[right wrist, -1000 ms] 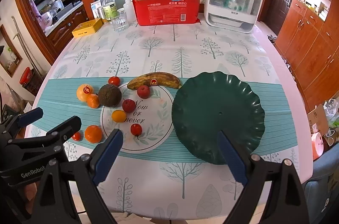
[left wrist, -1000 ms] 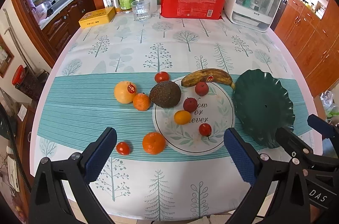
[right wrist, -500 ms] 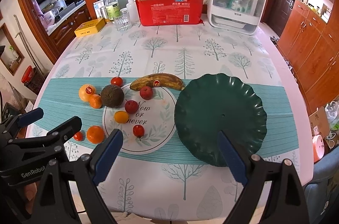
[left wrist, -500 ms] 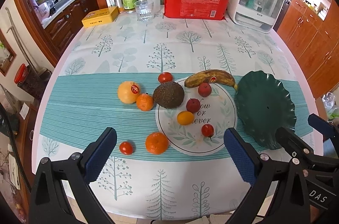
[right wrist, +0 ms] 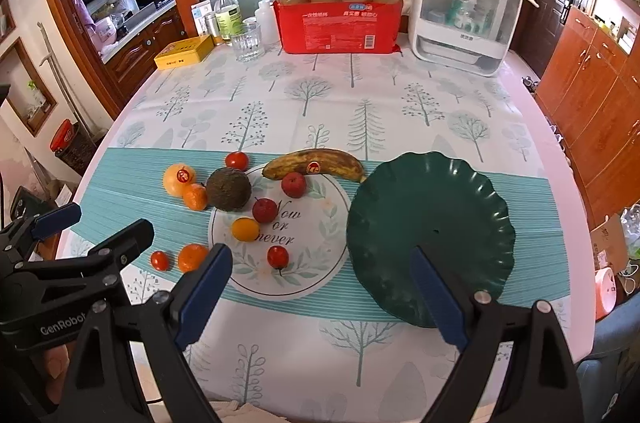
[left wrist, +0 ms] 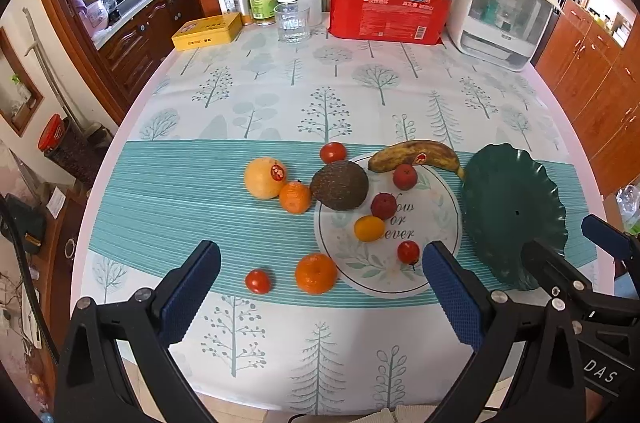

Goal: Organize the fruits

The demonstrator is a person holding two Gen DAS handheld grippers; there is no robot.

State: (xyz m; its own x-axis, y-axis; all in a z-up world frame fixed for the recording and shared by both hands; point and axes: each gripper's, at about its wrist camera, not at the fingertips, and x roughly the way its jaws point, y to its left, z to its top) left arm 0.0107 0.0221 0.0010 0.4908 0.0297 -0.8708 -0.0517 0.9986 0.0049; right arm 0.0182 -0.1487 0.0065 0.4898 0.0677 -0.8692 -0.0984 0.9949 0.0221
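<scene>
While we hold the left gripper (left wrist: 320, 287) and right gripper (right wrist: 322, 287) spread wide, fruit lies beside the green plate (right wrist: 432, 223).

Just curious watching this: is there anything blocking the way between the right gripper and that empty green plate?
Nothing visible does. The right gripper hangs open over the near rim of the green plate, which holds no fruit.

green plate (left wrist: 516, 207) near edge behind right tongs (right wrist: 320, 287)
</scene>
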